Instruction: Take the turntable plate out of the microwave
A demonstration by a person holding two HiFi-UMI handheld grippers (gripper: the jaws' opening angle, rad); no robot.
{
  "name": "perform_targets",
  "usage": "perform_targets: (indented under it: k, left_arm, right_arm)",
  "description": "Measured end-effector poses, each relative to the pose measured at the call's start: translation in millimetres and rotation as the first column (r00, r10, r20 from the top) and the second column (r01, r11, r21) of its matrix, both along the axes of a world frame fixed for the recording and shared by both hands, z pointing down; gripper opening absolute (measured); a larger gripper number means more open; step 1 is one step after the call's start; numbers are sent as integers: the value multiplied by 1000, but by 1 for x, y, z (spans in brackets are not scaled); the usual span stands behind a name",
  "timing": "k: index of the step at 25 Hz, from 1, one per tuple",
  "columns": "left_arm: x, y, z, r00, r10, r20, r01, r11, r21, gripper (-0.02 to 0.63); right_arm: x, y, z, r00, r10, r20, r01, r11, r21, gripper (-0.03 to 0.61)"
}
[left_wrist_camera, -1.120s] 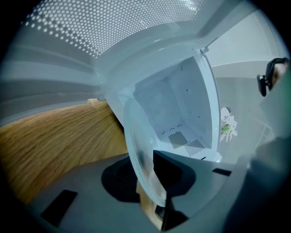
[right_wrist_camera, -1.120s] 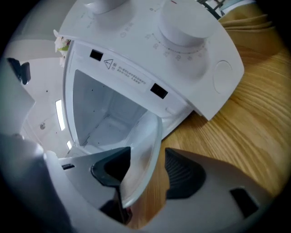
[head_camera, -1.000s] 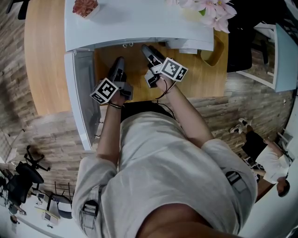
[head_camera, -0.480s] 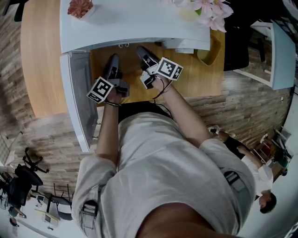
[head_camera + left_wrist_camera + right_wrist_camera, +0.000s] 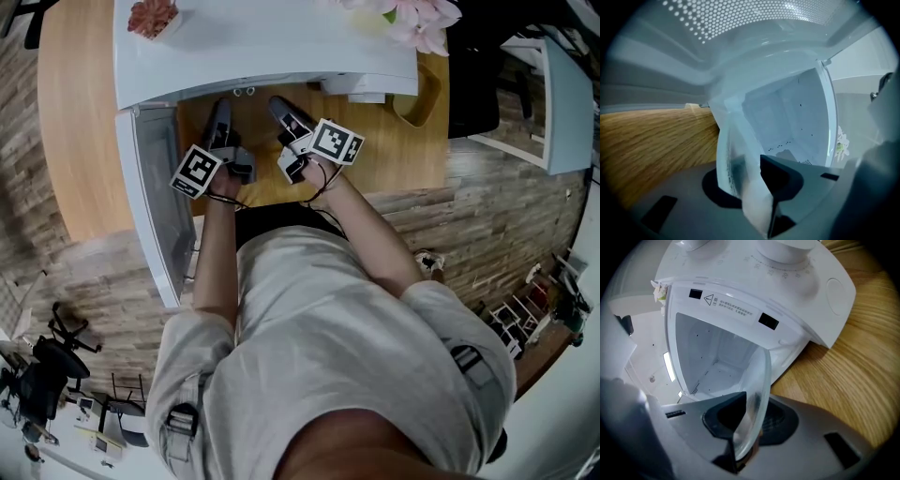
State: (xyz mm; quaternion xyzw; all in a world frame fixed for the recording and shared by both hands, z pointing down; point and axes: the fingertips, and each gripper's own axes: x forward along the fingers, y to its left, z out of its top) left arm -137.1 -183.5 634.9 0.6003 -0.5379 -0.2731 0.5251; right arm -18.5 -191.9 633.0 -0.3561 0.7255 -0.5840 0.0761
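Note:
The clear glass turntable plate stands on edge at the mouth of the white microwave, whose door hangs open to the left. My left gripper has the plate's rim between its jaws, which are closing with a gap still on one side. In the right gripper view the plate runs through my right gripper, whose closing jaws pinch the rim. In the head view both the left gripper and the right gripper reach under the microwave's front edge, which hides the plate.
The empty microwave cavity lies right behind the plate. The microwave stands on a wooden table. Pink flowers and a small red plant sit on top of it. An office chair stands on the floor, lower left.
In the head view both grippers have slid up and left, further under the microwave's front edge. The left one has moved more.

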Motion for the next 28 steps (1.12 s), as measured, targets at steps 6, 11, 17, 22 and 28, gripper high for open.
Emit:
perform_targets:
  k: [6, 11, 17, 22, 28]
  left_arm:
    - [1, 10, 1, 1000, 8, 21, -8, 1000, -6, 97]
    - [4, 21, 1, 999, 14, 32, -14, 1000, -12, 91]
    - [8, 32, 1, 999, 31, 39, -31, 999, -14, 90]
    - [12, 40, -1, 999, 35, 41, -34, 999, -12, 89]
    - [19, 51, 0, 998, 44, 42, -44, 999, -19, 89]
  right_arm:
    - [2, 9, -3, 1000, -10, -5, 10, 1000, 17, 81]
    - [4, 20, 2, 1000, -19, -16, 19, 1000, 7, 91]
    - [9, 31, 3, 1000, -12, -8, 12, 1000, 11, 91]
    - [12, 39, 1, 1000, -16, -9, 17, 1000, 10, 91]
    - [19, 48, 1, 1000, -17, -8, 17, 1000, 10, 91]
